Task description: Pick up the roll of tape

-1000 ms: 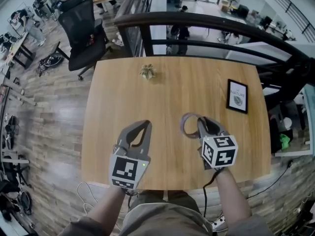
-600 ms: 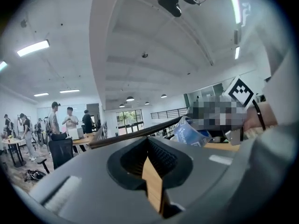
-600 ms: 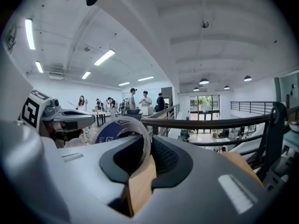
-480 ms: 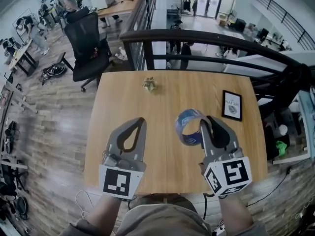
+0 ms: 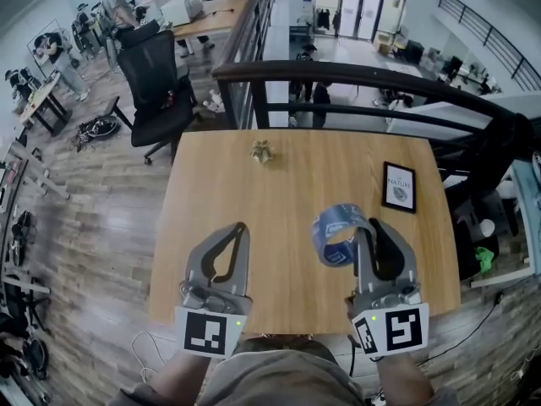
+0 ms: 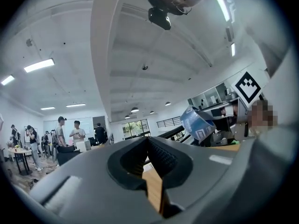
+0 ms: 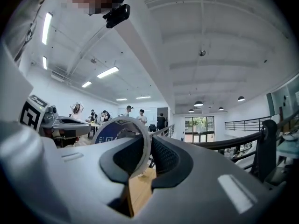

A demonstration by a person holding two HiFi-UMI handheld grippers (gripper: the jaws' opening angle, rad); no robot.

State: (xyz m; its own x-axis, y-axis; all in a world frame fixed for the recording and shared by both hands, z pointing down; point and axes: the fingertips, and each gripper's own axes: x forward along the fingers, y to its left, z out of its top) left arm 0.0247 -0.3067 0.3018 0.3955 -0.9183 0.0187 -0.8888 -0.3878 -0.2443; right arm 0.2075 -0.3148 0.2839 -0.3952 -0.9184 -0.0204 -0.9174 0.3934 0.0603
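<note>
- A wide grey roll of tape [image 5: 340, 233] with blue print is gripped in the right claw [image 5: 369, 227], whose jaws are closed on the ring's thin wall. It hangs over the pale wooden desk [image 5: 254, 184] and appears clear of it.
- Risk: the jaws catch only one side of the ring, and the rest juts out to the left. A tilt or jolt of the hand could make the roll pivot or slip free and drop to the desk.
- Risk: a harder squeeze might buckle the thin wall.
- The left claw [image 5: 237, 228] is closed on nothing and sits apart from the roll.
- Pose: both claws point forward and roughly level, side by side before the person's body, with the marker cubes nearest the person.
</note>
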